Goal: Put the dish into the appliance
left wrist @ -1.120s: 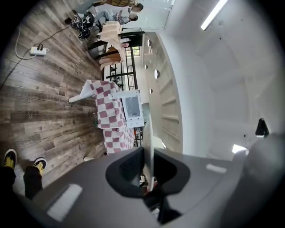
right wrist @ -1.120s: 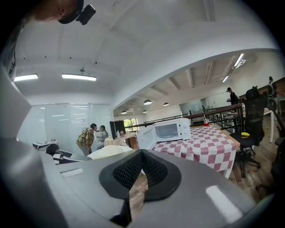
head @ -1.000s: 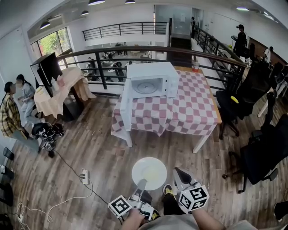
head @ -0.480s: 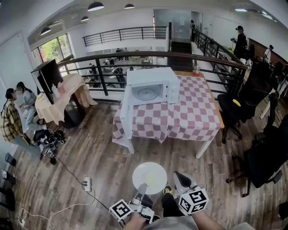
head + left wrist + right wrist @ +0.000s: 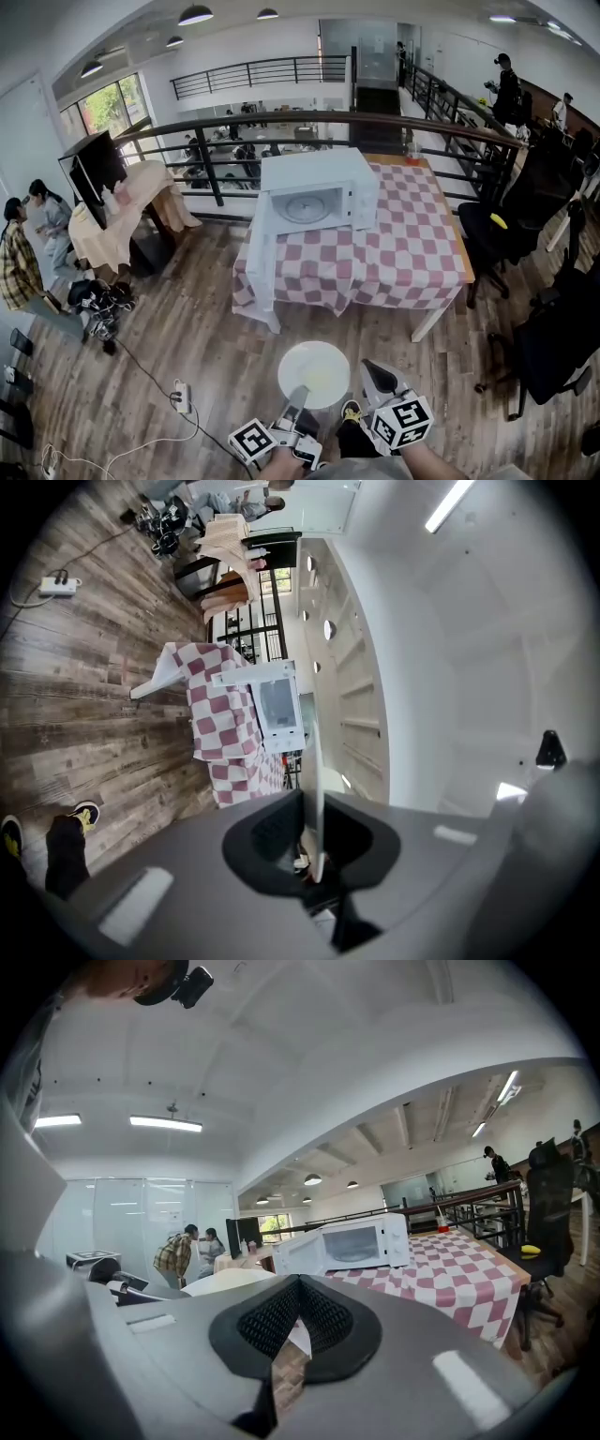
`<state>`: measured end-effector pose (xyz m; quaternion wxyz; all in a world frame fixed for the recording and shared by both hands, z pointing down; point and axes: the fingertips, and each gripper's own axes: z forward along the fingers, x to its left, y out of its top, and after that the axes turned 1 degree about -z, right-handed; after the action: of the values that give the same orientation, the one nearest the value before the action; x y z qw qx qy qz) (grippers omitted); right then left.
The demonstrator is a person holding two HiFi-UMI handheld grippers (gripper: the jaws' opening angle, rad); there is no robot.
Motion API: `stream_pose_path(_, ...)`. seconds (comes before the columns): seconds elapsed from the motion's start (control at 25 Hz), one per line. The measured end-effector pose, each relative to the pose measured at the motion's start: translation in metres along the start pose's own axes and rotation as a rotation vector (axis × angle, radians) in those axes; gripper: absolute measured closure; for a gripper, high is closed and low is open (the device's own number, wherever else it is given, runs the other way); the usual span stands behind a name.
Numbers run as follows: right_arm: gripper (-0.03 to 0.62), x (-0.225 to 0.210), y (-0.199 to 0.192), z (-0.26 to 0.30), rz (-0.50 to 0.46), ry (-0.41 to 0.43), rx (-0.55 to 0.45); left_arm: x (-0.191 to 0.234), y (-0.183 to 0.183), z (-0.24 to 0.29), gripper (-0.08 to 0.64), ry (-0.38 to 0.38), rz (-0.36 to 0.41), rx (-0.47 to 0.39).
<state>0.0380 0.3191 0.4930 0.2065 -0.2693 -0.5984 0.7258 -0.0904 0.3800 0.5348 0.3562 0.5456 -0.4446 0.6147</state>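
Wood-plank floor (image 5: 187,328) of an open mezzanine takes up most of the head view. The landmark for this report is the microwave (image 5: 319,192), which stands on a table (image 5: 412,253) covered in a red-and-white checked cloth.

**Appliance.** The microwave's door (image 5: 261,246) is swung fully open on its left side. The cavity faces the person. A turntable shows inside, and nothing else can be made out on it.

**Dish.** The dish (image 5: 314,373) is a plain white plate. It is in the air above the floor, well short of the microwave and roughly in line with its open front. Nothing is seen on the dish.

**Left tongs.** The left tongs (image 5: 298,392) are clenched on the dish's edge farthest from the microwave. The left gripper view shows the plate edge-on between the two pads, with the microwave straight beyond it.

**Right tongs.** The right tongs (image 5: 370,370) are closed on nothing, their tips meeting. They are as far from the microwave as the dish is, and clear of its rim. They point toward the open cavity.

**Progress, as judged.**
- Done: the door is open and the dish is gripped and lifted.
- Not yet done: the carry across the floor to the microwave, sliding the dish level onto the turntable, and letting go.
- Shutting the door may follow, though the task does not ask for it.

The task is judged at an early-to-middle stage.
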Motion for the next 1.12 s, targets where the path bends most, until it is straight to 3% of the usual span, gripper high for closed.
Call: stream_pose_path(1.12, 0.594, -0.152, 0.048, 0.146, 0.008, -0.005, 0.011, -0.002, 0.047, 0.223, 0.532, 0.022, -0.016, 0.034)
